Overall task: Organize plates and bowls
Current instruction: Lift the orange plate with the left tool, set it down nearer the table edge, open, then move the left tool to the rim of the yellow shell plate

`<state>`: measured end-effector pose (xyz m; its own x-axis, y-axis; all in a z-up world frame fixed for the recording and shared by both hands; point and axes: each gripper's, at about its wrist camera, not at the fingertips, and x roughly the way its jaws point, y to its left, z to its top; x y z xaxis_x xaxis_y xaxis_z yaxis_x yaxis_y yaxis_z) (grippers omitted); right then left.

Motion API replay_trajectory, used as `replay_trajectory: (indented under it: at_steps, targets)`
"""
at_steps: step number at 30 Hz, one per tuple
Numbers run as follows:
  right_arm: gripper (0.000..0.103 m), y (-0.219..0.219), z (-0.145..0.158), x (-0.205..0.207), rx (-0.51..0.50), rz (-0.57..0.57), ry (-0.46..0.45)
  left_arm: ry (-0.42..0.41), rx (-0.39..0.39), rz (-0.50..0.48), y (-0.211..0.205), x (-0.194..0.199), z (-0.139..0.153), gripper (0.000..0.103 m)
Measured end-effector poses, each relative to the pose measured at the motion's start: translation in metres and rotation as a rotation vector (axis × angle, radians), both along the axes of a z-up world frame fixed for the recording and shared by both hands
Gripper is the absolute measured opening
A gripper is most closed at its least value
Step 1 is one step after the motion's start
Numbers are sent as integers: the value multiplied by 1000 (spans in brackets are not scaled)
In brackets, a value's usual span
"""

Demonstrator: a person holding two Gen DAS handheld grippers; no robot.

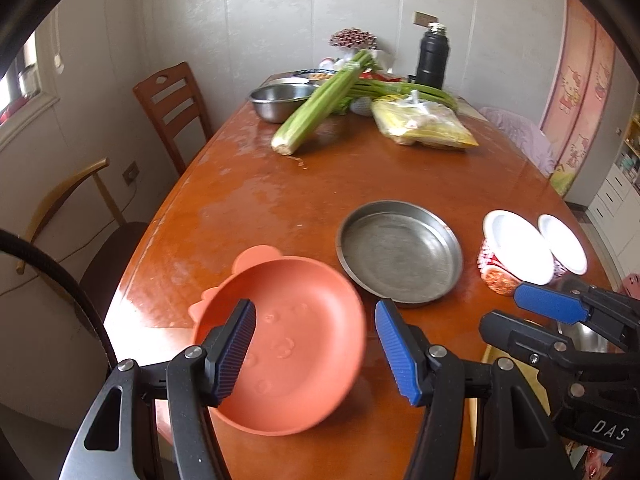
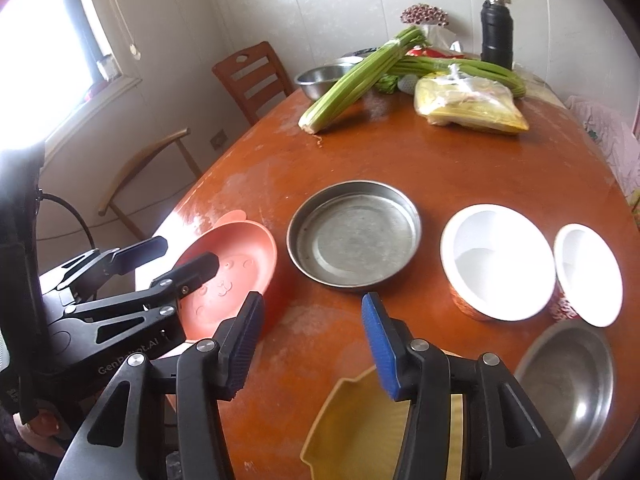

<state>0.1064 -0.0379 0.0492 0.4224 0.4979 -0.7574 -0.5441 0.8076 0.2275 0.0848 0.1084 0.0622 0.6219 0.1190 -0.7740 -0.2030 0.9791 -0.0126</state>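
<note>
Left wrist view: the left tool [image 1: 316, 354] hangs spread over the tilted, ear-rimmed salmon-pink plastic plate [image 1: 288, 344], ears pointing away toward the counter's [image 1: 248, 200] far end; the round steel pan [image 1: 400, 252] lies apart, so nothing looks stacked. Right wrist view: the right tool [image 2: 312, 346] is spread and empty above the yellow plate [image 2: 360, 432], with two white bowls [image 2: 496, 260] and a steel bowl [image 2: 568, 392] unsorted to the right.

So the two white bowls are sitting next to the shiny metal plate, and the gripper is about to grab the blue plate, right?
Almost. The plate under the left gripper is salmon-orange, not blue; only the gripper's finger pads are blue. The left wrist view shows it between the open jaws. The two white bowls do sit beside the metal plate.
</note>
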Motion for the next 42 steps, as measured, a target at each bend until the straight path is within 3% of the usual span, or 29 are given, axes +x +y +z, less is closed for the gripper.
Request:
replay_trajectory:
  at_steps: [7, 21, 42]
  targets:
    - [53, -25, 7, -10, 19, -28, -18, -3, 1, -59, -30, 3, 3, 62]
    - [53, -67, 3, -38, 38, -64, -22, 52, -8, -141, -72, -1, -19, 62]
    - [53, -129, -45, -87, -33, -116, 34, 133, -52, -211, -116, -32, -57, 62]
